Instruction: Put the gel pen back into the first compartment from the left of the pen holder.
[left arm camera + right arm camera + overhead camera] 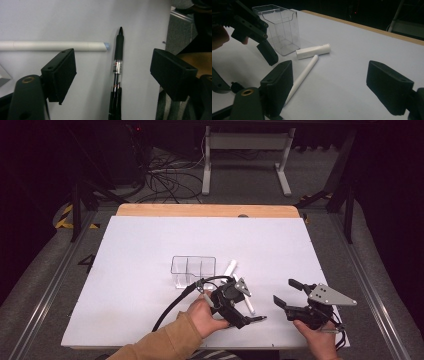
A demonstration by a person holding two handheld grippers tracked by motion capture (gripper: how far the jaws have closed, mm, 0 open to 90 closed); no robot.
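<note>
White surface (150, 270): we had left tool (113, 67) jaws apart astride black pen (118, 57), its length running straight ahead; right tool (287, 292) jaws apart, idle.

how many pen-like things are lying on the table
3: a black pen between the left gripper's open jaws, a long white pen beside it, and a short white tube next to the clear organizer.

— What lies between the open jaws of the right gripper (329, 87)?
— A white pen (302, 76) on the table (362, 45), a white tube (313, 51) beyond, then a clear box (279, 28)
</note>
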